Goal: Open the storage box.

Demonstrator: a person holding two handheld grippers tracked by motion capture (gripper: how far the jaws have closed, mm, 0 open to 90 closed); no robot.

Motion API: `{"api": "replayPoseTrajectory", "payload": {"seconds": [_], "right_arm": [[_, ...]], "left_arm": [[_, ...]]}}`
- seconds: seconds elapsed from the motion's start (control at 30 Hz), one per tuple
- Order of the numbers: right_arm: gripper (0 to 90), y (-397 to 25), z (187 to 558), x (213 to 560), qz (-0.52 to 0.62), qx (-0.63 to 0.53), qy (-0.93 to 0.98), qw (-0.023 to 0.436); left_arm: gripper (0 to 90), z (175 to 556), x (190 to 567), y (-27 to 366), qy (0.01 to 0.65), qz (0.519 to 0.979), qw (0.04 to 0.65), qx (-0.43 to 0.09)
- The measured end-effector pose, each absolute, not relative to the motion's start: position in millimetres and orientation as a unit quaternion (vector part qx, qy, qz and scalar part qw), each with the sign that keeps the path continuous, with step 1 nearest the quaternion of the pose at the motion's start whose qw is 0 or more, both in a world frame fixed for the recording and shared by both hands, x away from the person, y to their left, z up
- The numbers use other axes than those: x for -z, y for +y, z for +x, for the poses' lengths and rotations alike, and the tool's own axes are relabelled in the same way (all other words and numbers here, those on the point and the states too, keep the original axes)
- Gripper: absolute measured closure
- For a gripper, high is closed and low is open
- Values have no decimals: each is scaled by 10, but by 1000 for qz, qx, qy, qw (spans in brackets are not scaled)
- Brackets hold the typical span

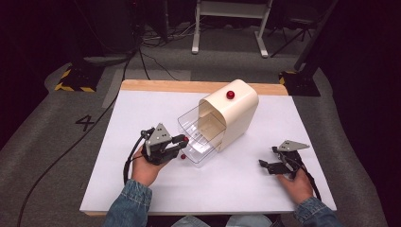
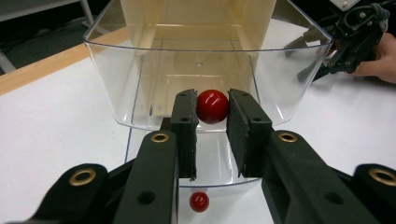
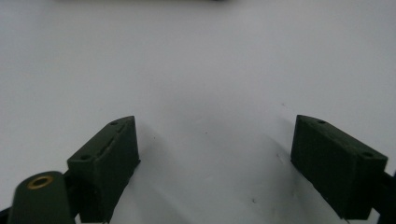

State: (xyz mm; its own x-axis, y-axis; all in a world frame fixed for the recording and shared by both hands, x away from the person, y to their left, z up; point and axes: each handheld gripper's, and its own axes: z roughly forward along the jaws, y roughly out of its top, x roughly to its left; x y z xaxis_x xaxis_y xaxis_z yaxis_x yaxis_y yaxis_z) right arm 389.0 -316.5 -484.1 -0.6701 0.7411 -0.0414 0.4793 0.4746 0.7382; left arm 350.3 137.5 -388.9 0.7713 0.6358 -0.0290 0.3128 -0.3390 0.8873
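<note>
My left gripper is shut on a red ball, held just outside the near wall of a clear plastic drawer. In the high view that left gripper sits at the drawer's left front corner. A second red ball lies on the table below the jaws, also seen as the ball on the table. The drawer is pulled out of a cream cabinet with a red knob on top. My right gripper is open over bare white table, at the right gripper in the high view.
The white table top has a wooden back edge. Grey carpet, cables and black stand bases with yellow-black tape surround the table. A white frame stands at the back.
</note>
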Motion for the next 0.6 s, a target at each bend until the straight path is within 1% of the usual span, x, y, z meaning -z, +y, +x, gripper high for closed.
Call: {"api": "replayPoseTrajectory", "payload": {"seconds": [0.1,0.13,0.2,0.33,0.6], "right_arm": [[152,-3164,3889,4841,364,-361,839,181],[152,-3164,3888,4841,363,-361,839,182],[152,-3164,3888,4841,363,-361,839,182],[152,-3164,3889,4841,364,-361,839,181],[153,-3163,3886,4841,363,-361,839,182]], "left_arm": [[727,3513,3919,1393,296,804,490,-160],[701,3520,3933,1401,296,805,489,-155],[588,3534,3970,1415,304,806,488,-141],[552,3538,4004,1436,306,810,480,-142],[520,3529,4035,1457,307,814,473,-142]]}}
